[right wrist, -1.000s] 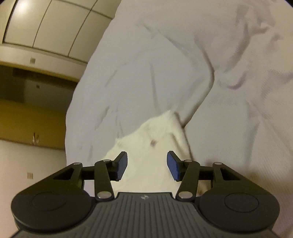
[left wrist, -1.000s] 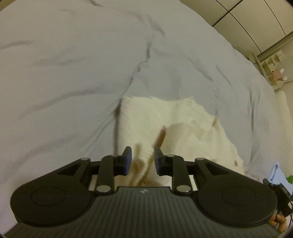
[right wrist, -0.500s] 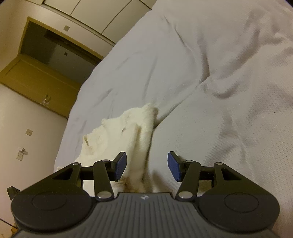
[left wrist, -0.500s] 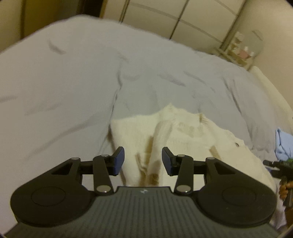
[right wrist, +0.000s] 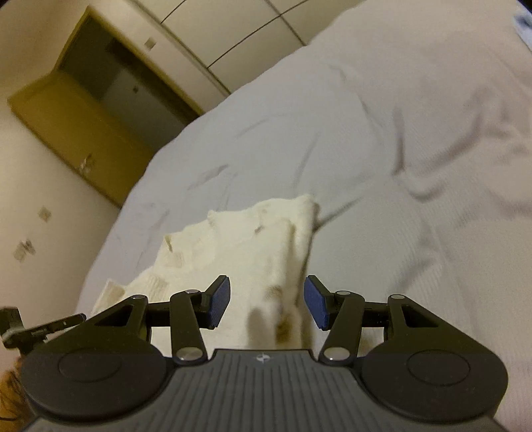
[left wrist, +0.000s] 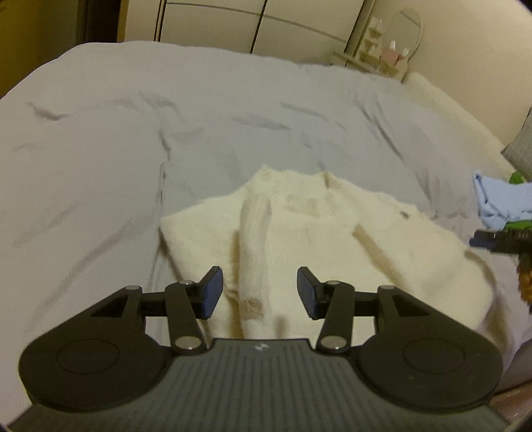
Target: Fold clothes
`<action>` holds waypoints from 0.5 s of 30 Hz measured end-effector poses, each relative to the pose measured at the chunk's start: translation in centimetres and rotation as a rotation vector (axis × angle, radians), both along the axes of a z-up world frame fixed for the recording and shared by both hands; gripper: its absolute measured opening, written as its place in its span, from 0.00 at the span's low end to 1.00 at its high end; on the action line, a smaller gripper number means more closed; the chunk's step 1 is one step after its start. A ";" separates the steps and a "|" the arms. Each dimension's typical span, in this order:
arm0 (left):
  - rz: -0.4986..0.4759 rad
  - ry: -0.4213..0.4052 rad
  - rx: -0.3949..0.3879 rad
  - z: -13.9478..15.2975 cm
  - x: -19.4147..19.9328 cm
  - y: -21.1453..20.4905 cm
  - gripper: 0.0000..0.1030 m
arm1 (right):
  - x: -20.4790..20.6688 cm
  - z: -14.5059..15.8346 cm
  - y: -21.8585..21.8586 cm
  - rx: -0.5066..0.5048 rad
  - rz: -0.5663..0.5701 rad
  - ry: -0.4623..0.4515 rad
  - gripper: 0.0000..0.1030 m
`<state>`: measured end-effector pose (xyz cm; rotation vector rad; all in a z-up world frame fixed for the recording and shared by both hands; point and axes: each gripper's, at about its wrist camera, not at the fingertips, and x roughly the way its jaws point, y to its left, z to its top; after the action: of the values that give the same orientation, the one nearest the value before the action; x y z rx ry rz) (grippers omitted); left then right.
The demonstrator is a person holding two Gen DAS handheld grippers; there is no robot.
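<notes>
A cream knit sweater lies partly folded on a grey bed cover, with a sleeve laid lengthwise over its body. My left gripper is open and empty, just above the sweater's near edge. In the right wrist view the sweater lies ahead and left, and my right gripper is open and empty over its near edge. The tip of the right gripper shows at the right edge of the left wrist view.
A light blue garment lies on the bed at the far right. A shelf with a round mirror stands beyond the bed. Wardrobe doors and a wooden door frame line the walls.
My left gripper's jaws opened wider and let go of the sweater. Both grippers pulled back and tilted up, so more of the room shows. The sweater stays on the bed.
</notes>
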<state>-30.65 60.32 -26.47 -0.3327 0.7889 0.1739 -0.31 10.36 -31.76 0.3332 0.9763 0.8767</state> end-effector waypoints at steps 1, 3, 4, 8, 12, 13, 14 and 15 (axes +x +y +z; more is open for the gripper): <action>-0.003 0.011 0.006 -0.3 0.4 0.0 0.42 | 0.4 0.2 0.7 -0.013 0.013 -0.006 0.52; -0.014 0.024 0.003 -0.6 1.1 0.0 0.42 | 1.1 0.2 2.5 -0.048 0.036 -0.018 0.52; -0.020 0.030 0.002 -0.8 1.4 0.1 0.42 | 1.4 0.1 3.0 -0.064 0.046 -0.018 0.52; -0.041 0.075 0.043 -1.7 3.4 0.0 0.48 | 3.3 -1.2 4.6 -0.099 0.062 0.006 0.51; -0.069 0.108 0.105 -2.8 4.7 -0.6 0.16 | 3.8 -2.0 6.1 -0.122 0.111 0.012 0.42; -0.071 0.108 0.118 -2.9 4.8 -0.7 0.05 | 3.5 -2.0 6.4 -0.140 0.134 -0.005 0.32; -0.068 0.083 0.118 -2.8 4.4 -0.7 0.05 | 3.1 -1.9 6.7 -0.161 0.157 -0.032 0.16; -0.065 0.057 0.117 -2.6 4.0 -0.6 0.05 | 2.6 -1.6 6.9 -0.183 0.181 -0.070 0.16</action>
<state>-26.66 59.70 -29.06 -0.1917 0.8410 0.1688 2.26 17.31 -33.35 0.0583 1.0246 0.9485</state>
